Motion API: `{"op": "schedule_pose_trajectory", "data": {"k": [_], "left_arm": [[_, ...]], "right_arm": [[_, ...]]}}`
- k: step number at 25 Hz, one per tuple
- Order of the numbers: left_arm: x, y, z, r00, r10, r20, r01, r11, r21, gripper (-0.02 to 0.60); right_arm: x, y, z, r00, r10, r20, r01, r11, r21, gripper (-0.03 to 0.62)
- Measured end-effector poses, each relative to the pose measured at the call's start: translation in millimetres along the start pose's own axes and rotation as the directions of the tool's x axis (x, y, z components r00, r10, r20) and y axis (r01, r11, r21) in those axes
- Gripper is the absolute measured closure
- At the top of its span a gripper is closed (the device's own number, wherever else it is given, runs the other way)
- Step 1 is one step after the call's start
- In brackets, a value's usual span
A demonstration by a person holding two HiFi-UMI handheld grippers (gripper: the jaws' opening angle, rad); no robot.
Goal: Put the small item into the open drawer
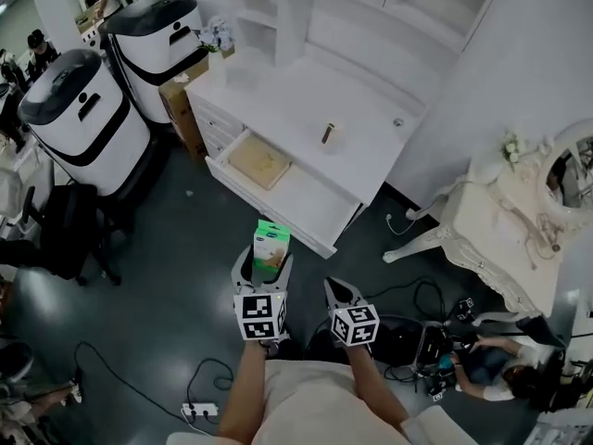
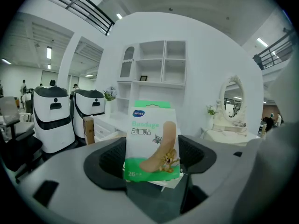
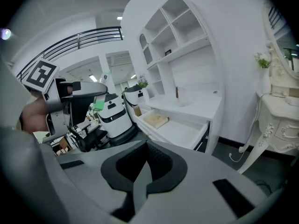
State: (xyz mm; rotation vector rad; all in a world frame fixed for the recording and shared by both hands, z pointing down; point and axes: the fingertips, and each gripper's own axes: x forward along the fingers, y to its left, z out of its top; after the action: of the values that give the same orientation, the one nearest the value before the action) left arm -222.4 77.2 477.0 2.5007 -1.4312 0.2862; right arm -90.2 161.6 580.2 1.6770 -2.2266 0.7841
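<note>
Thankfully, my left claw pinches the bandage box low down; it looks light, crushable; right claw clenched, empty.

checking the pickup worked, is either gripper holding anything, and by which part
The left gripper holds a bandage box upright, clamped across the side edges of its lower half. The right gripper is shut with nothing in it.

The lower edge of the bandage box is hidden down inside the left gripper. On the worktop, a small upright thing is too small to identify. So is the flat tan item in the open drawer. The oval mirror runs off the right edge.
</note>
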Motion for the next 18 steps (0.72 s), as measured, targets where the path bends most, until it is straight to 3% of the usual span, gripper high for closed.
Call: {"op": "schedule_pose_trajectory", "data": {"k": [7,18], "left_arm": [[28,24,-7,1.000,-0.006,-0.021,0.005,1.000,-0.007,0.222],[97,38,16,0.999,0.041,-0.031,-0.040,0.999,0.028,0.222]], "right_arm": [[32,-7,10,1.000,0.016,0.009,-0.017,1.000,0.013,0.569],[97,-43,78,0.992,0.124,-0.021,-0.125,0.990,-0.072,0.569]]}}
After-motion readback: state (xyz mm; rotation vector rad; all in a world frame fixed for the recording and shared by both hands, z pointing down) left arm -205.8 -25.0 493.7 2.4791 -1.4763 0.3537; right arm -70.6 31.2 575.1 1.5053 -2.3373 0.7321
